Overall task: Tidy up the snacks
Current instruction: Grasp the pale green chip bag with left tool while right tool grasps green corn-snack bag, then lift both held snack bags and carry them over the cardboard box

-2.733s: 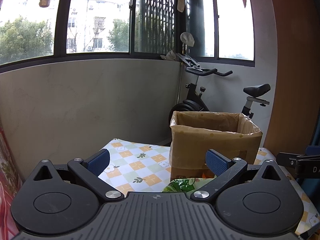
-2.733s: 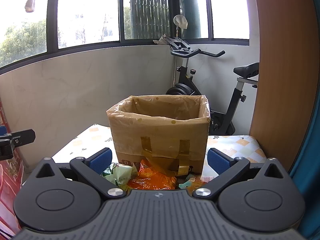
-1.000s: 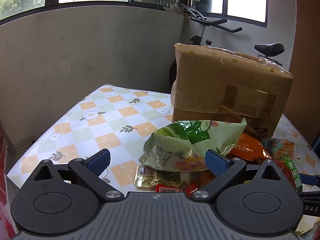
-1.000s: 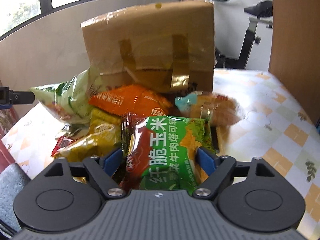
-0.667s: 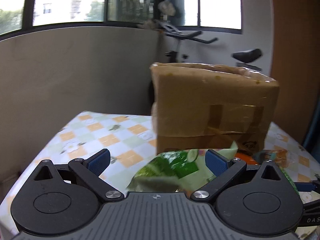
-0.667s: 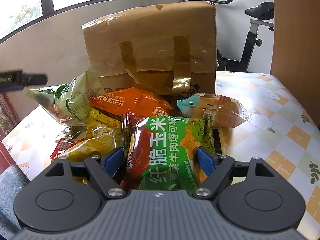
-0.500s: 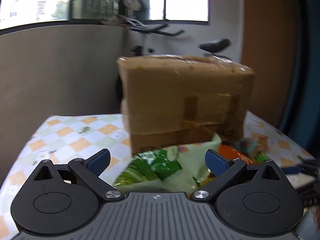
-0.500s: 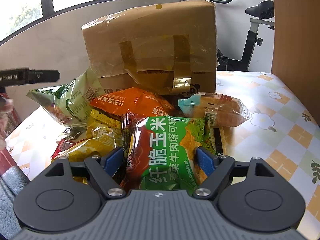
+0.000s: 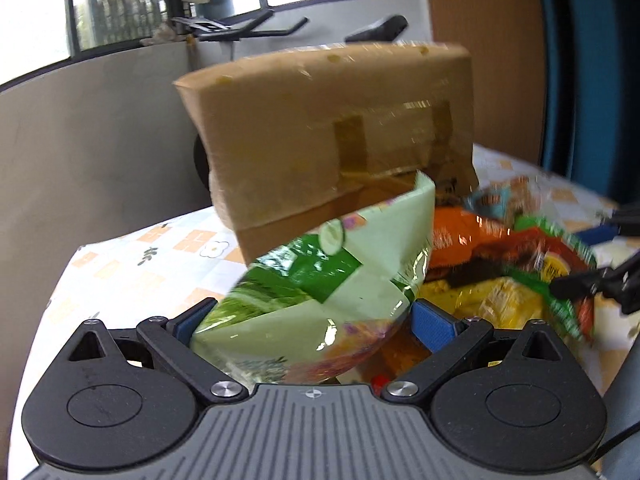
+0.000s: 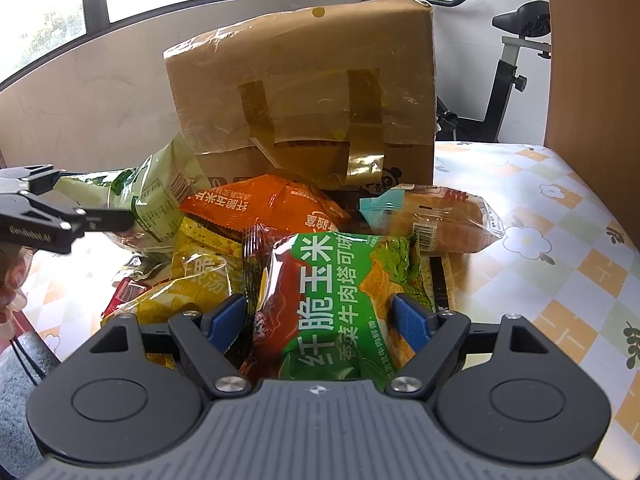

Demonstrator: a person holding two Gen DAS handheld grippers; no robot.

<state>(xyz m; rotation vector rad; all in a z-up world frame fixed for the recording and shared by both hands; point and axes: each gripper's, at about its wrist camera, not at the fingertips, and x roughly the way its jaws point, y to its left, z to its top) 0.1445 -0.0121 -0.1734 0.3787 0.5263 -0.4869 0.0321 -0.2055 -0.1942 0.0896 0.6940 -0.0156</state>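
Looking along the right gripper point(image 10: 320, 322), we see its two blue pads standing on either side of a green and red corn chip bag point(image 10: 336, 304). The pads seem to touch the sides of the bag, but we cannot tell if they really press on it or only stand beside it. This bag lies at the near end of a heap of snacks on the table with the checked flower cloth point(image 10: 560, 248).

In the heap, an orange bag point(image 10: 256, 208) lies behind the corn chip bag, a yellow bag point(image 10: 192, 276) lies to its left, and a clear wrapped bread point(image 10: 444, 220) lies to its right. Behind all of them stands a taped cardboard box point(image 10: 304, 92), touching the heap.

In the left wrist view, the left gripper point(image 9: 304, 322) has a pale green chip bag point(image 9: 320, 292) between its blue pads. The bag fills the whole gap and both pads meet its sides, so the bag looks gripped. It is at the left end of the heap, in front of the box. An exercise bike point(image 10: 508, 52) stands behind the table.
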